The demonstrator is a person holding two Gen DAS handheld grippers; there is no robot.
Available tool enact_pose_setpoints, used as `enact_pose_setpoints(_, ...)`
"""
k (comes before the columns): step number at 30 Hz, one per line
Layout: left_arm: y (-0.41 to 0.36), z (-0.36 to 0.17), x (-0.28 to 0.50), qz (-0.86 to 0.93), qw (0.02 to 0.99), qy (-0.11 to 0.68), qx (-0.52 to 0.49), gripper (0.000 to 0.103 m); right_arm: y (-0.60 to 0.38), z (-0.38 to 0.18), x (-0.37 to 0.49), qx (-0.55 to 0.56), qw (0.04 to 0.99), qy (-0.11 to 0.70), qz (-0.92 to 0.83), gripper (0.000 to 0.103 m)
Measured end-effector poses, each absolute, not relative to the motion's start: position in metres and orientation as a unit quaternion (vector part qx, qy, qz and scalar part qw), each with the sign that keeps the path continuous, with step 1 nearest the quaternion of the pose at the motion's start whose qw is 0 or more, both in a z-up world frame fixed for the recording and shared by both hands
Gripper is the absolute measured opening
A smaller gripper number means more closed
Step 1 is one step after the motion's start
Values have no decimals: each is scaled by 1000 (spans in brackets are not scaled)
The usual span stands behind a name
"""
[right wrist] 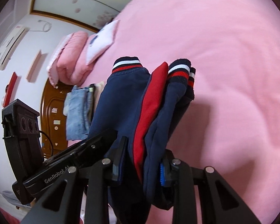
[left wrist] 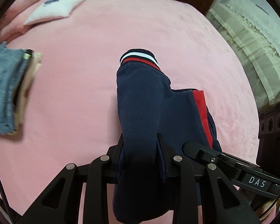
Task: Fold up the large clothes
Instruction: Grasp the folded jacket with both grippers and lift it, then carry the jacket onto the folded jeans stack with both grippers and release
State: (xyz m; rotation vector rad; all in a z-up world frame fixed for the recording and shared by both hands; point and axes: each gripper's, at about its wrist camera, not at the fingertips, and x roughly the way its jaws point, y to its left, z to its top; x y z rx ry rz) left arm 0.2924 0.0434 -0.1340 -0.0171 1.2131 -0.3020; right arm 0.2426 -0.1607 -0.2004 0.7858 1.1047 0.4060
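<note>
A navy garment (left wrist: 149,97) with a red side stripe and red-white-navy ribbed cuffs (left wrist: 138,56) hangs bunched above the pink bed (left wrist: 84,74). My left gripper (left wrist: 140,138) is shut on a thick fold of it, and cloth spills down behind the fingers. In the right wrist view my right gripper (right wrist: 144,149) is shut on the garment (right wrist: 121,97) too, pinching navy layers and a red panel (right wrist: 151,102). Two cuffs (right wrist: 179,69) stick up past it. The grippers sit close side by side; each shows in the other's view, right gripper (left wrist: 196,149) and left gripper (right wrist: 84,149).
A stack of folded jeans and pale clothes (left wrist: 7,89) lies at the bed's left edge. A white pillow (left wrist: 52,9) and a folded pink quilt (right wrist: 71,63) sit at the far end. Lace-covered white furniture (left wrist: 252,46) stands beyond the right side, and a wooden door (right wrist: 50,112) behind.
</note>
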Motion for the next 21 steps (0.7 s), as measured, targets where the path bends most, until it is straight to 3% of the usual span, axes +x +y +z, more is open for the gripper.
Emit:
enact_pose_setpoints(12, 250, -54, 327, -79, 851, 518, -17, 28, 17, -148, 295, 354, 762, 474, 264, 27)
enact_pose_setpoints(21, 390, 3, 394, 26, 906, 420, 39, 28, 176, -102, 389, 320, 787, 403, 340, 27)
